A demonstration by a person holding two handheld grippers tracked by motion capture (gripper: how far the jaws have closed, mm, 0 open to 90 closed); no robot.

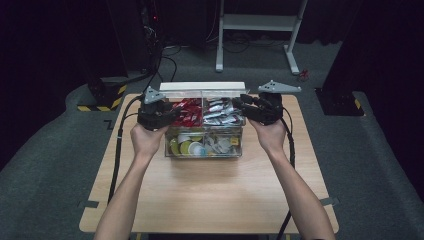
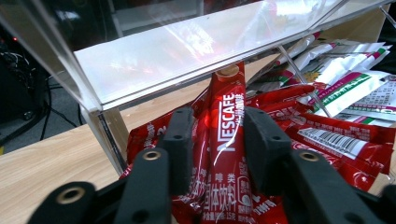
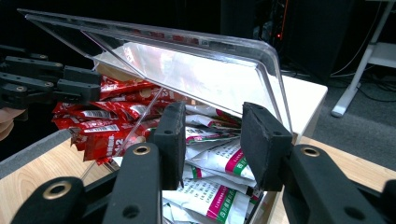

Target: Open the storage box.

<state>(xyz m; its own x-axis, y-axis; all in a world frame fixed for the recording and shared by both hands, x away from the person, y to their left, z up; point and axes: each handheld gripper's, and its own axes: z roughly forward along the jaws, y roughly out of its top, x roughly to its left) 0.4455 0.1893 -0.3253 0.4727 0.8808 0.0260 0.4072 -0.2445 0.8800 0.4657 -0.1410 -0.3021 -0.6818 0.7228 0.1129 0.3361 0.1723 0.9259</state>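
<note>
A clear plastic box (image 1: 235, 150) stands at the table's far middle with its lid (image 1: 202, 86) tipped open. Red Nescafe sachets (image 1: 189, 112) fill its upper left compartment and white sachets (image 1: 222, 112) the upper right. My left gripper (image 2: 218, 121) reaches into the red pile. One red Nescafe stick (image 2: 229, 130) lies lengthwise between its pads; a thin gap shows on the stick's left side. My right gripper (image 3: 212, 121) hovers over the white sachets (image 3: 219, 158) by the box's right wall, jaws apart, nothing between them.
The box's lower front compartment holds round yellow and white capsules (image 1: 190, 146). The raised lid (image 3: 201, 70) hangs close above both grippers. Bare wooden table (image 1: 210, 195) stretches from the box to the person. A white frame (image 1: 260, 22) stands on the floor behind.
</note>
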